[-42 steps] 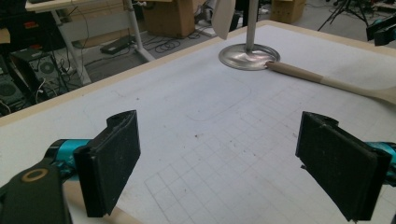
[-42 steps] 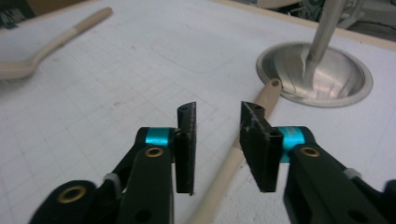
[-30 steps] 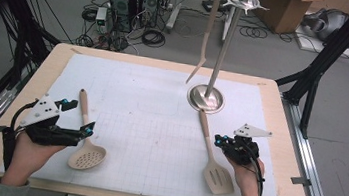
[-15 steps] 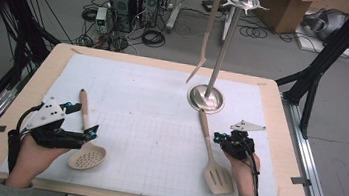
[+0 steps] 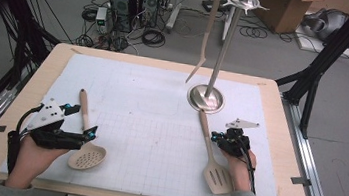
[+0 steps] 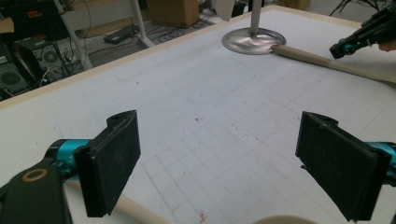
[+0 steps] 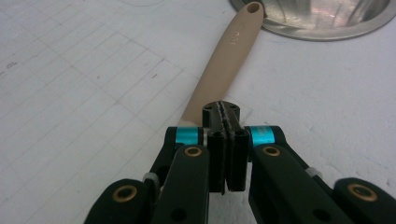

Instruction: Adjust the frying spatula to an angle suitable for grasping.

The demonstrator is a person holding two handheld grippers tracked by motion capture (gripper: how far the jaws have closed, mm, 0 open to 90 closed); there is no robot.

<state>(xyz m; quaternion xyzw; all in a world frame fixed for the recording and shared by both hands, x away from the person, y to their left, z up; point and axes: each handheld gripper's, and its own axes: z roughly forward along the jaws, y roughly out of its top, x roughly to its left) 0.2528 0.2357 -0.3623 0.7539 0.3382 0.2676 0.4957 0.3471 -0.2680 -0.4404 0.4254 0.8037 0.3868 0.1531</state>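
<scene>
Bench [image 5: 281,116], covered by a white gridded mat [image 5: 159,126], bears a steel stand [image 5: 206,98] with one utensil hanging. Left claw [image 5: 88,134] is spread wide, empty, straddling the slotted spoon [image 5: 86,158]. Right claw [image 7: 226,116] is pressed shut, empty, its tip just over the tan spatula [image 7: 224,60] handle, whose embossed lettering is unreadable.

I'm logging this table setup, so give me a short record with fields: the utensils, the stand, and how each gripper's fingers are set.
slotted spoon: flat on the mat, bowl near the front edge, by the left gripper
slotted turner: flat on the mat, handle end at the stand base
stand: upright, one utensil hanging from it
left gripper: fingers wide apart, nothing between them
right gripper: fingers shut together, above the turner's handle
</scene>
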